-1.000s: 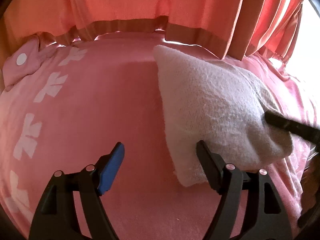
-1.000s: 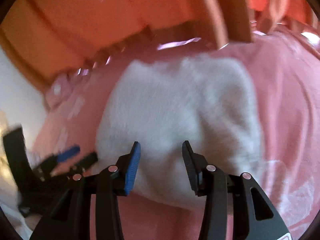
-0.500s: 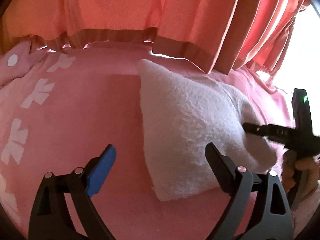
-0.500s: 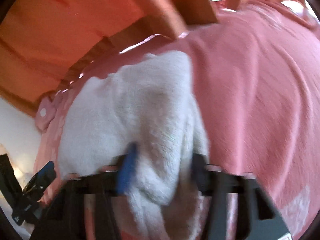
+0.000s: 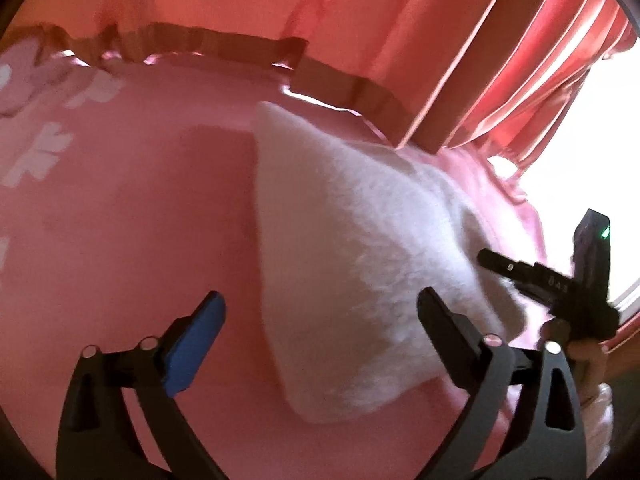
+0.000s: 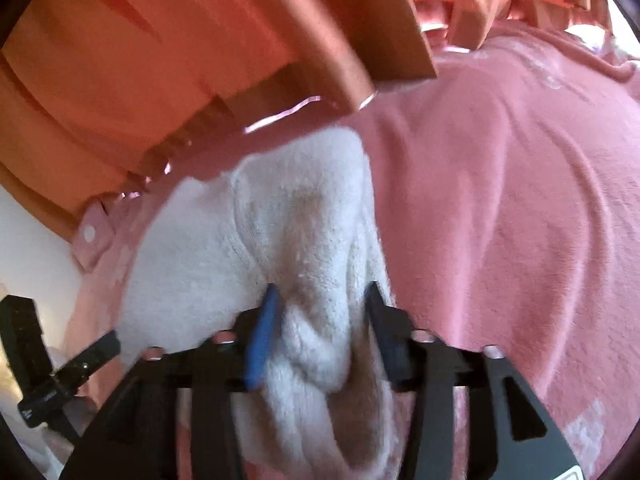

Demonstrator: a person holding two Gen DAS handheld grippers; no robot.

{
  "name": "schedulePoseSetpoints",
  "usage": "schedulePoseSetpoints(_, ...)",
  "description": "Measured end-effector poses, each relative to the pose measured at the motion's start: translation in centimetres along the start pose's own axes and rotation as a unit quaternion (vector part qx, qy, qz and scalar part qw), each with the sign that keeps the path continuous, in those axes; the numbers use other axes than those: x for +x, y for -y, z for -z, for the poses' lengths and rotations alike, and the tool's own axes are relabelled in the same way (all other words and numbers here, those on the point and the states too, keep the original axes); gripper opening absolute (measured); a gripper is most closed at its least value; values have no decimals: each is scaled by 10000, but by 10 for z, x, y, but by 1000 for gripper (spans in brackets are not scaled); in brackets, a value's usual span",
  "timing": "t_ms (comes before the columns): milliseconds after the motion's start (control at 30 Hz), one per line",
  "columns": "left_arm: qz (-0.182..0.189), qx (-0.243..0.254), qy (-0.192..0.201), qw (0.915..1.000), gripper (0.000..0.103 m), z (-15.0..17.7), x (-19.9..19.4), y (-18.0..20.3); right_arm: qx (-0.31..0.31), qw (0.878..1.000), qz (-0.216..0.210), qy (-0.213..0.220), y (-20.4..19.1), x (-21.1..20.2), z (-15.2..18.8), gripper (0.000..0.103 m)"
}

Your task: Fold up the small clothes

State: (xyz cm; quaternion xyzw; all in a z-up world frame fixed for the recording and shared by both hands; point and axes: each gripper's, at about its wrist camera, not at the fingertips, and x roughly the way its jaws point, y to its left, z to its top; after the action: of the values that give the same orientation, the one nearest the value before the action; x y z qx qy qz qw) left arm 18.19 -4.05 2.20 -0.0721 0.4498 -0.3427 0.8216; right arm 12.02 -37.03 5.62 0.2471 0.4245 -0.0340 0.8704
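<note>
Two grippers over pink bedspread (image 5: 132,216). White fuzzy garment (image 5: 352,248) lies with its long axis near-to-far. Left gripper (image 5: 320,316) opening wide, holding nothing, garment's near-left edge between its fingers. Right gripper (image 6: 320,320) nearer, jaws opening, bunched right-side fold between them.

Small garment (image 5: 360,264) lies on the bed (image 5: 140,220), curtain (image 5: 320,20) hanging behind it. Left gripper (image 5: 320,320) before its near corner; right gripper (image 6: 320,320) at its right edge, cloth between the opening jaws
</note>
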Motion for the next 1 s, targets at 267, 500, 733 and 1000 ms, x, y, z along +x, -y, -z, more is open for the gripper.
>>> schedulePoseSetpoints(267, 973, -1087, -754, 9864, 98, 4, 52, -22, 545, 9959, -342, -640, 10, 40, 17, 86)
schedulePoseSetpoints(500, 1416, -1076, -599, 9822, 67, 1, 45, -23, 93, 9983, -332, -479, -19, 24, 6, 37)
schedulePoseSetpoints(733, 1828, -597, 607, 9795, 57, -51, -65, -21, -553, 9895, -1076, 793, -105, -56, -24, 30)
schedulePoseSetpoints(1000, 1178, -122, 1281, 9847, 91, -72, -130, -58, -623, 9808, -1649, 838, -159, -10, -23, 47)
